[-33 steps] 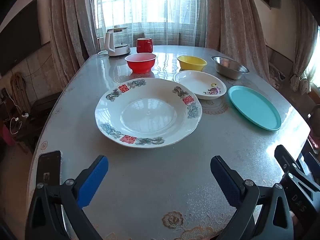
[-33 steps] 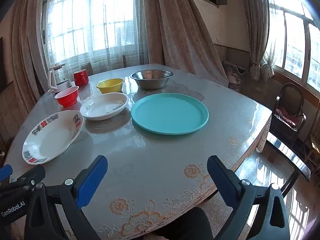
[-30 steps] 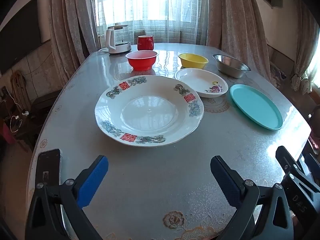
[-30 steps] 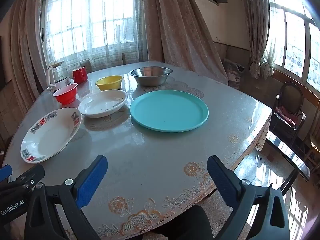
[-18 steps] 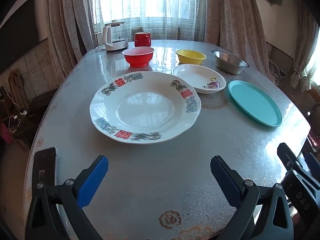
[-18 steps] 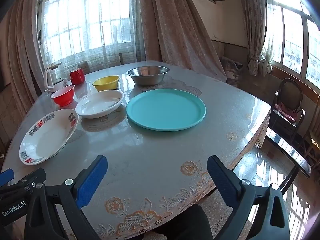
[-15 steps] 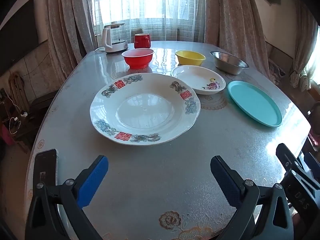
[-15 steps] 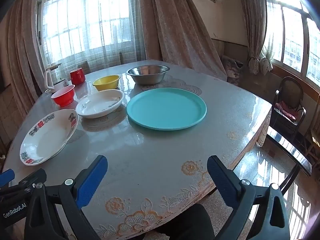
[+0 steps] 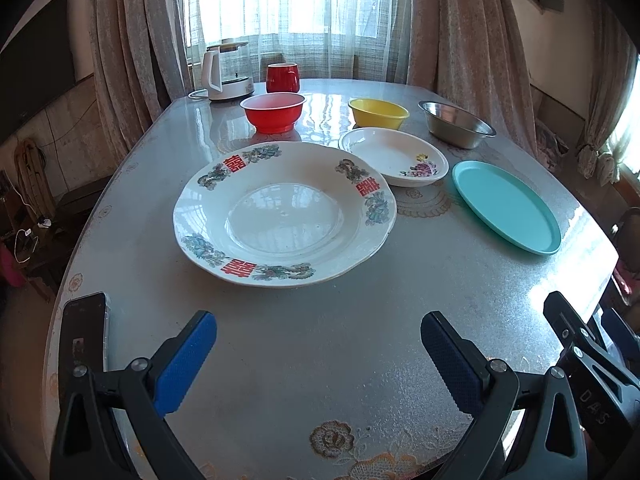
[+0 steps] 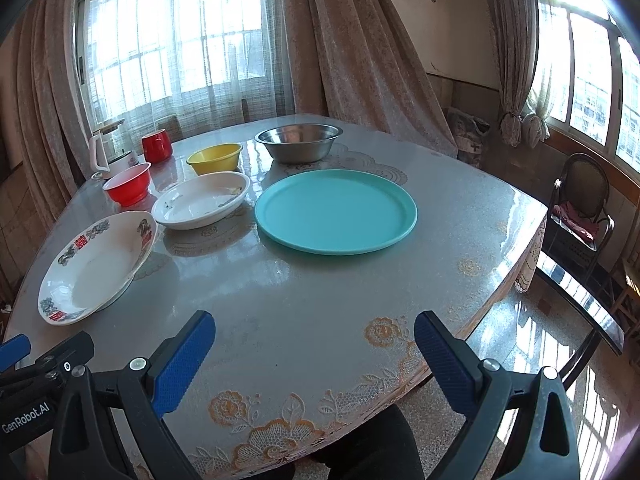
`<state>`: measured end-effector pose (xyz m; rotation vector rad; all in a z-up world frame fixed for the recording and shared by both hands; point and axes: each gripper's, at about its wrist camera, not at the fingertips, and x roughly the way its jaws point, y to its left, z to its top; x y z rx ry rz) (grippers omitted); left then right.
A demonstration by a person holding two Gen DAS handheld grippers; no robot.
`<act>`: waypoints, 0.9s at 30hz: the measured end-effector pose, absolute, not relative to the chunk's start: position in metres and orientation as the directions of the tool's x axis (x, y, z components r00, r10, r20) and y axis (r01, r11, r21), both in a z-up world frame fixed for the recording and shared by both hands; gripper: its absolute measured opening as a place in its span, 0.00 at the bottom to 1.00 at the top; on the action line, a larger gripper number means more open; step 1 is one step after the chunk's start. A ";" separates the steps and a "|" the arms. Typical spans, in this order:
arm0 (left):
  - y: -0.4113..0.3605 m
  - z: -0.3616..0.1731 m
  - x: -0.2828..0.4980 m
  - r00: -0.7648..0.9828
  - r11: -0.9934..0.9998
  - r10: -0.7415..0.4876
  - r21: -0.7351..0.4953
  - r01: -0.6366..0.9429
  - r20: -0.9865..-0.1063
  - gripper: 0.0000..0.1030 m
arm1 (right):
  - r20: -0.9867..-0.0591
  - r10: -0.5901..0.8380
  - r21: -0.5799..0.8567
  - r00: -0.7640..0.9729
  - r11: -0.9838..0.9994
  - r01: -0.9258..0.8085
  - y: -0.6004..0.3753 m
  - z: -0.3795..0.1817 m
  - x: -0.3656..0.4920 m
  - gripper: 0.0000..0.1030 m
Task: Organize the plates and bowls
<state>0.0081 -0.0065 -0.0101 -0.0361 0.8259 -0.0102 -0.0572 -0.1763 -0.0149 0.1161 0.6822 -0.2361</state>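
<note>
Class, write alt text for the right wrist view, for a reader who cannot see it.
An open right gripper hovers over a table holding a teal plate, two white plates, and red, yellow and steel bowls, all separate.

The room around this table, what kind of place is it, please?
Most likely the dining room of a home. A large dining table holds household dishes and an electric kettle, curtained windows stand behind it, and a cushioned chair is beside it.
</note>
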 end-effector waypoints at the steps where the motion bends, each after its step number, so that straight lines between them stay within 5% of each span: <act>1: -0.006 -0.010 0.008 0.681 0.999 -0.021 -0.034 -0.005 -0.732 1.00 | -0.633 -0.180 0.028 0.753 0.967 0.255 -0.176 -0.015 -0.058 0.98; 27: -0.007 -0.009 0.014 0.681 1.000 -0.021 -0.021 0.008 -0.732 1.00 | -0.630 -0.176 0.031 0.756 0.967 0.251 -0.175 -0.015 -0.054 0.98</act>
